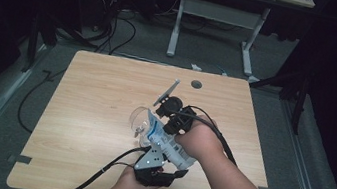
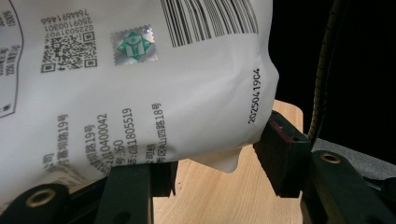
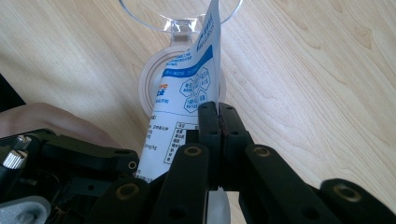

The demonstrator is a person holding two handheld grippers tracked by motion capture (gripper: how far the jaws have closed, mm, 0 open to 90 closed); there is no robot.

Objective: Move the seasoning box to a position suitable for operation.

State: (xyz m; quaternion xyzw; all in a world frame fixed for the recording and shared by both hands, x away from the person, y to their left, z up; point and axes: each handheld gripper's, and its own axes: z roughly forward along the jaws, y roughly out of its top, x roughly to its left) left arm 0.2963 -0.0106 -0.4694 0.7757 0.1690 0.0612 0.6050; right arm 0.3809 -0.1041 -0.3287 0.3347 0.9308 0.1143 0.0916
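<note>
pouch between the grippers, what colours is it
The pouch is white with blue print and black text, clearest in the right gripper view.

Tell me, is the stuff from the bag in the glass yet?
Not that the pictures show. Done: both grippers have the white pouch. The left gripper has its jaws around the bulging body, and the right gripper pinches a top edge shut. In hand: the pouch hangs beside the clear stemmed glass on the table. Left: probably opening it and pouring.
</note>
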